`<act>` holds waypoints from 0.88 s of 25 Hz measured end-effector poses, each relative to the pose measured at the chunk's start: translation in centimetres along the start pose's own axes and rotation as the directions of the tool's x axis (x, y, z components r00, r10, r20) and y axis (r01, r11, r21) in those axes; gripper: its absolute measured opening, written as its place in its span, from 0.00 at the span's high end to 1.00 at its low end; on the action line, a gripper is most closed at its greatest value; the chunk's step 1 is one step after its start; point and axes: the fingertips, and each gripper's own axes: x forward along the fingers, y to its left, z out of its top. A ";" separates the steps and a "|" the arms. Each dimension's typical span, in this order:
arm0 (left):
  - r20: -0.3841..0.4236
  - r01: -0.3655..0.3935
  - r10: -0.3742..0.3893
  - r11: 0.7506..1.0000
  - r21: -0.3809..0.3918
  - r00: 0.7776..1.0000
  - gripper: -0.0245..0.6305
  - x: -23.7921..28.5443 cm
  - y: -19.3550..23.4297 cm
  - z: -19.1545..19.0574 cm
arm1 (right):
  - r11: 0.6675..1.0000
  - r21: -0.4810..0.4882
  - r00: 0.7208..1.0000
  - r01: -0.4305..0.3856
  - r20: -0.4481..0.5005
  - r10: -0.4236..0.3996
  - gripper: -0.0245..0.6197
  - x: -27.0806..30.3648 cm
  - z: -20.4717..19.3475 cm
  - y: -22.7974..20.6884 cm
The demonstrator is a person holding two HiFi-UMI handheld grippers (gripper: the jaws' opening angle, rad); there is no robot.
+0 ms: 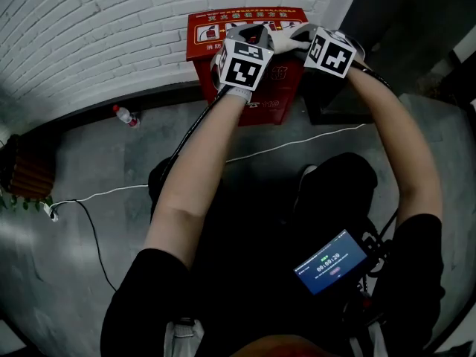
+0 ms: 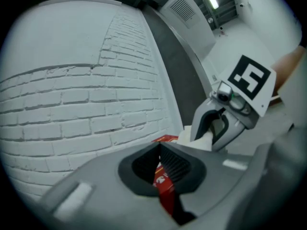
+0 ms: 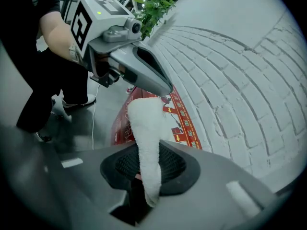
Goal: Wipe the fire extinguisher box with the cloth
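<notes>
The red fire extinguisher box point(image 1: 223, 32) stands on the floor against the white brick wall. Both grippers hover over its top. My right gripper point(image 1: 301, 37) is shut on a white cloth point(image 1: 285, 43), which hangs forward from its jaws point(image 3: 146, 166) as a long roll point(image 3: 146, 128) over the box's printed lid point(image 3: 180, 119). My left gripper point(image 1: 254, 36) sits just left of it, shut, with nothing between its jaws point(image 2: 162, 157); a strip of the red box point(image 2: 163, 188) shows below them. In the left gripper view the right gripper point(image 2: 216, 128) holds the cloth point(image 2: 199, 139).
A plastic bottle point(image 1: 125, 115) lies by the wall's dark base to the left. A white cable point(image 1: 297, 141) runs across the grey floor to a power strip point(image 1: 48, 210) near a plant point(image 1: 22, 199). A dark frame point(image 1: 327, 103) stands right of the box.
</notes>
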 end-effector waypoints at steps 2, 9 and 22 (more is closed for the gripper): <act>0.005 -0.010 0.010 1.000 -0.001 1.000 0.96 -0.5 0.5 0.1 | 1.000 -0.006 1.000 -0.012 -0.003 0.012 0.83 -0.5 0.0 0.7; 0.016 -0.029 0.029 0.999 -0.017 0.999 0.96 -1.7 1.9 0.6 | 1.000 -0.018 1.000 -0.024 -0.012 0.023 0.83 -0.8 0.5 2.4; 0.058 -0.085 0.088 0.995 -0.043 0.994 0.96 -2.0 7.6 2.1 | 0.991 -0.004 0.990 0.131 0.061 -0.130 0.83 -1.3 4.8 -5.7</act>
